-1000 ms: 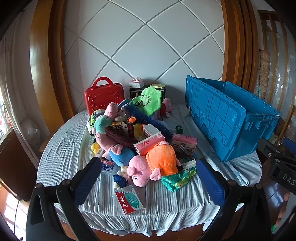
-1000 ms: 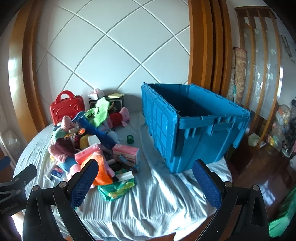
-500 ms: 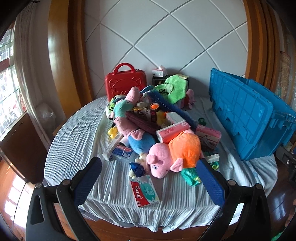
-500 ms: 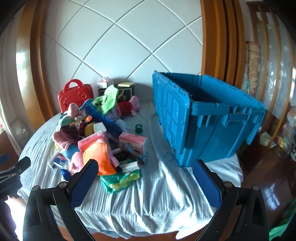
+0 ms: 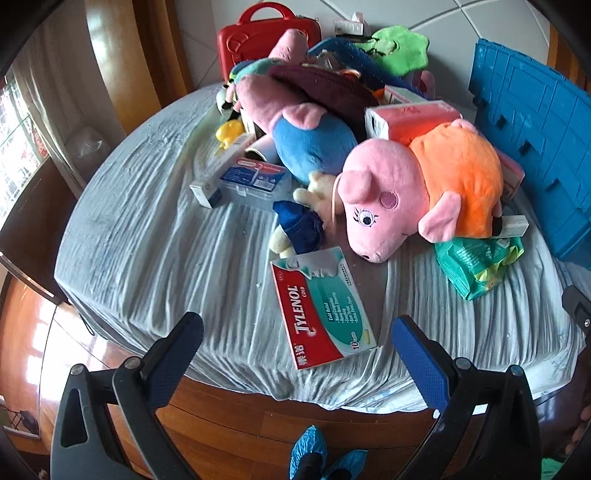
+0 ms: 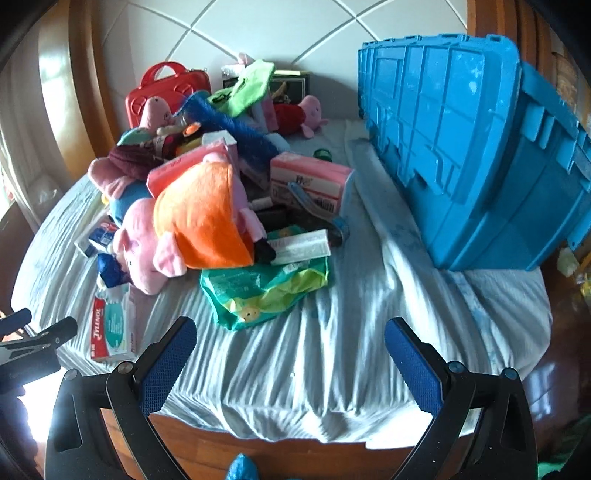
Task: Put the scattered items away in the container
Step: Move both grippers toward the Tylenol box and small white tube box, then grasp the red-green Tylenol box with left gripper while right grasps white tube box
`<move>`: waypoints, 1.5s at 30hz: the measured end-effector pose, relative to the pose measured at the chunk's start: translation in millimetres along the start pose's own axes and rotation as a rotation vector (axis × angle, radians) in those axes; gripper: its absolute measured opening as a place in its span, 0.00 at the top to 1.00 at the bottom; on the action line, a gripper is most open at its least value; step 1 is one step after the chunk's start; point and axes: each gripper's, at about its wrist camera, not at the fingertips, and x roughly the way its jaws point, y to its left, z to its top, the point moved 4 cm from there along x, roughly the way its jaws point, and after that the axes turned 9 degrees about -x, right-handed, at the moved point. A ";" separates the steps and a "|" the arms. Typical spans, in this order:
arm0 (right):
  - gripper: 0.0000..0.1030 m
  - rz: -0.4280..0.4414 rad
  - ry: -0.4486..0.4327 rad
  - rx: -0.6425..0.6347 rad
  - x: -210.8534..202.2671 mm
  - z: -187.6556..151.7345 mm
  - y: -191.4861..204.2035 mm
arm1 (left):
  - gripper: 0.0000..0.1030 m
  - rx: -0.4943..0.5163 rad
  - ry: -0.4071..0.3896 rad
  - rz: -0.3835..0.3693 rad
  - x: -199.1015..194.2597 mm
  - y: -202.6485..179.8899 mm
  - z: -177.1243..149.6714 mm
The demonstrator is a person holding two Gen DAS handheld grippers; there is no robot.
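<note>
The blue crate [image 6: 461,147] stands on the cloth-covered table [image 6: 332,332], at the right of the toy pile; its inside is hidden from both cameras, so its contents cannot be told. Just beside its near wall lies one pink tissue box [image 6: 310,184], with a second pink box [image 5: 406,120] deeper in the pile. One pink pig plush in an orange dress [image 5: 417,188] lies at the pile's front, a blue-bodied pig plush [image 5: 310,144] behind it and a small red-dressed pig [image 6: 303,116] towards the back. One green packet [image 6: 258,291] and one Tylenol box [image 5: 321,310] lie nearest the table edge. One red case [image 5: 266,33] stands at the back. The left gripper [image 5: 295,354] and right gripper [image 6: 291,354] both hang spread wide, holding nothing.
</note>
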 end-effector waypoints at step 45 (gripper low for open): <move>0.32 0.437 -0.073 -0.395 129.5 58.3 -62.7 | 0.37 -0.430 -0.087 0.231 25.9 -104.4 -19.2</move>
